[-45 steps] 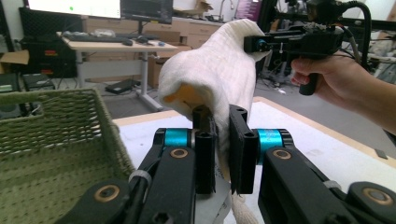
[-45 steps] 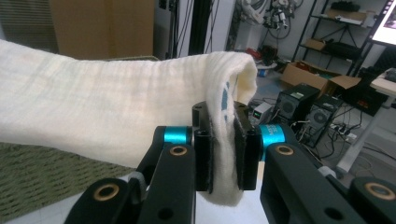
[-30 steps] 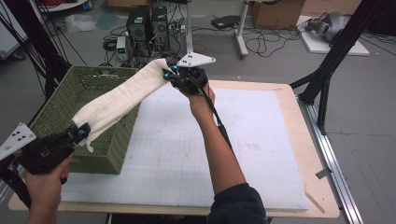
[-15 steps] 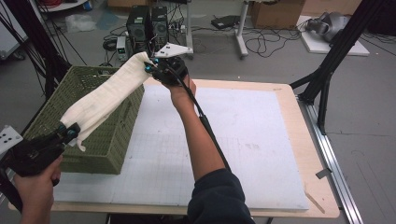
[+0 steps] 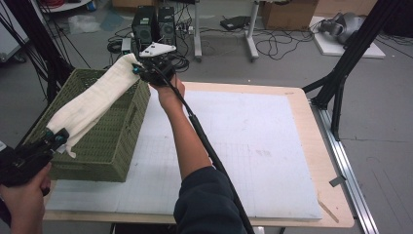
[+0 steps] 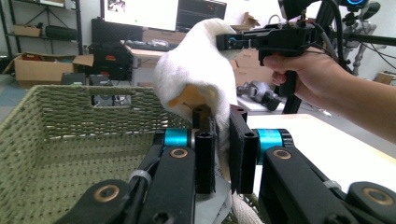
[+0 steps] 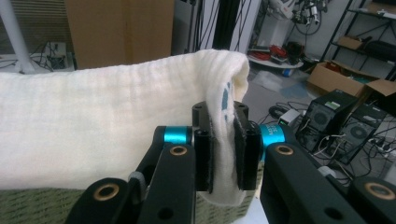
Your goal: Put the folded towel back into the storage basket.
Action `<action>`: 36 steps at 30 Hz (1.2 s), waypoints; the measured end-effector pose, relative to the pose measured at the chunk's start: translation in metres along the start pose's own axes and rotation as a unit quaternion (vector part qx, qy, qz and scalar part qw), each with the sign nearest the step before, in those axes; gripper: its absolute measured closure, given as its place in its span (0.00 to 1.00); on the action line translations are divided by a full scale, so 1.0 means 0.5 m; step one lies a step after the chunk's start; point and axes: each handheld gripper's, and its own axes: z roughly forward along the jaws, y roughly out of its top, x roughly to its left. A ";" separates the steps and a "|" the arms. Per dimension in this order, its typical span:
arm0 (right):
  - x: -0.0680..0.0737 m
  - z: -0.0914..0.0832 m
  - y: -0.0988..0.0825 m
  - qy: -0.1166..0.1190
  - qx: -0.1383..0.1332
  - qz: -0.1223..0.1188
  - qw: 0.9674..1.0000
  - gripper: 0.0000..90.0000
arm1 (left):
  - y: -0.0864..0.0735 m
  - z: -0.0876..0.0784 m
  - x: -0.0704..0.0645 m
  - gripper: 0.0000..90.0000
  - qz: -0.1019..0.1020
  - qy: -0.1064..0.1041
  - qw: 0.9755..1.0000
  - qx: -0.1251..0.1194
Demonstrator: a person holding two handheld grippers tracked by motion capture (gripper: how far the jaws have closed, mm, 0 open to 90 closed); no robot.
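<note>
My left gripper [image 5: 54, 138] and right gripper [image 5: 141, 69] each clamp an end of the cream towel [image 5: 95, 100], stretched above the green wicker basket [image 5: 114, 146]; I should lower both ends evenly, keeping it centred

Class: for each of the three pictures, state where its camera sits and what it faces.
High view: above the table's near side, looking down at the white mat; both forearms show.
Left gripper view: on the left gripper, facing the woven green basket and the right gripper.
Right gripper view: on the right gripper, facing computer towers.
Shared: all show the folded cream towel, clamped at both ends.
</note>
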 end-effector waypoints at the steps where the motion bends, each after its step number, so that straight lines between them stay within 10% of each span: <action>1: 0.002 0.007 0.000 0.002 0.001 0.002 1.000 0.90 | 0.000 -0.002 0.002 0.91 -0.001 0.001 1.000 0.000; 20: 0.041 0.123 0.014 0.013 0.014 0.008 1.000 0.90 | -0.012 -0.013 0.026 0.89 0.001 0.037 0.999 0.022; 24: 0.053 0.150 0.011 0.020 0.032 0.012 0.999 0.86 | -0.010 -0.020 0.034 0.59 0.006 0.064 0.998 -0.002; 26: 0.058 0.162 0.003 -0.002 0.042 0.017 0.999 0.61 | -0.007 -0.026 0.035 0.50 0.014 0.074 0.997 -0.020; 36: 0.047 0.120 -0.010 -0.011 0.040 0.042 0.998 0.51 | -0.012 -0.014 0.028 0.42 0.051 0.079 0.995 -0.018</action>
